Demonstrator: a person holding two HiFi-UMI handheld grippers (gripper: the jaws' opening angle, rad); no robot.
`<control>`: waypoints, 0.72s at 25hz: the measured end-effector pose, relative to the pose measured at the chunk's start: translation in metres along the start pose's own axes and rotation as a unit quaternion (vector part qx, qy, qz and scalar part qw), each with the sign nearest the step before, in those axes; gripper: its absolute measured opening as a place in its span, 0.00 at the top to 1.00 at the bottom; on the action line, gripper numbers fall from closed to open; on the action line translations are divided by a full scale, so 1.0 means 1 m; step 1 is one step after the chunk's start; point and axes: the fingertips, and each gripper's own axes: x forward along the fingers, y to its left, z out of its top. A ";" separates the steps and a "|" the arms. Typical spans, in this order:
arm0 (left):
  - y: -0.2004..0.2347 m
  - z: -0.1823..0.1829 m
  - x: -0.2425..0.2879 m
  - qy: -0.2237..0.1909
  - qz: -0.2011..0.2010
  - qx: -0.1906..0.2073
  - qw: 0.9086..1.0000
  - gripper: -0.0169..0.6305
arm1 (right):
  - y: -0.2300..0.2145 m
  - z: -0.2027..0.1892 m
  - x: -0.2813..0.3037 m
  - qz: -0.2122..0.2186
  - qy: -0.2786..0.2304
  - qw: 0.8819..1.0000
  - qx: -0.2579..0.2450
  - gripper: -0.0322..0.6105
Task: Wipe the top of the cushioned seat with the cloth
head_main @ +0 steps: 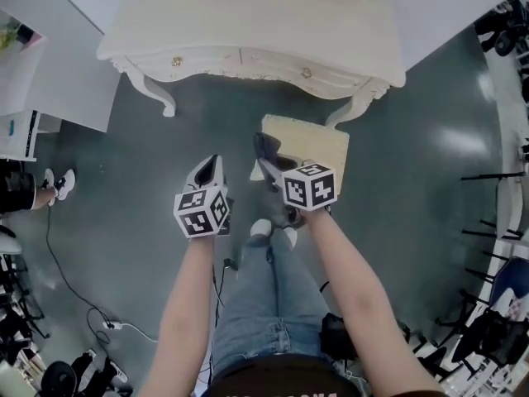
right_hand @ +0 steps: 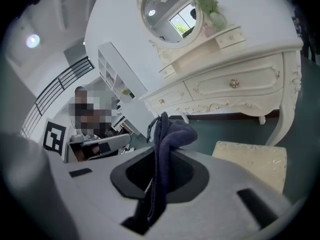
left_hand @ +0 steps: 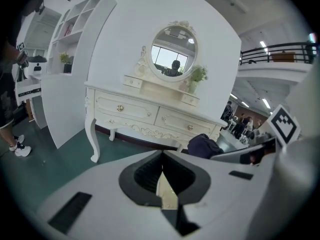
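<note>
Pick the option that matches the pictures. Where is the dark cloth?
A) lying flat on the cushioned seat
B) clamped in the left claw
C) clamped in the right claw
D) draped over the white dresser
C: the right gripper view shows the dark cloth pinched between the jaws of the right claw, while the left claw has its jaws together with nothing between them.

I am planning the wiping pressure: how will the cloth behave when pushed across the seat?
Probably floppy: the cloth droops in folds over the shut right gripper. Likely light: one pinch holds it. It may bunch on the seat rather than slide flat.
</note>
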 end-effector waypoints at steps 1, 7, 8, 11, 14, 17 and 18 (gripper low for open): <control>-0.008 0.007 -0.005 -0.005 -0.005 0.003 1.000 0.97 | 0.002 0.005 -0.011 -0.004 -0.006 1.000 -0.004 0.89; -0.060 0.054 -0.027 -0.045 -0.043 0.029 0.998 0.97 | 0.011 0.043 -0.084 -0.031 -0.056 0.997 -0.039 0.89; -0.067 0.060 -0.031 -0.049 -0.049 0.035 0.997 0.97 | 0.012 0.047 -0.095 -0.036 -0.065 0.996 -0.042 0.89; -0.093 0.078 -0.043 -0.062 -0.067 0.050 0.995 0.97 | 0.018 0.063 -0.132 -0.048 -0.094 0.993 -0.057 0.89; -0.120 0.100 -0.053 -0.081 -0.089 0.057 0.991 0.97 | 0.022 0.079 -0.170 -0.066 -0.118 0.987 -0.087 0.89; -0.148 0.121 -0.063 -0.101 -0.113 0.065 0.986 0.97 | 0.024 0.092 -0.206 -0.088 -0.143 0.978 -0.120 0.89; -0.158 0.127 -0.066 -0.108 -0.120 0.072 0.984 0.97 | 0.025 0.095 -0.217 -0.094 -0.152 0.976 -0.128 0.89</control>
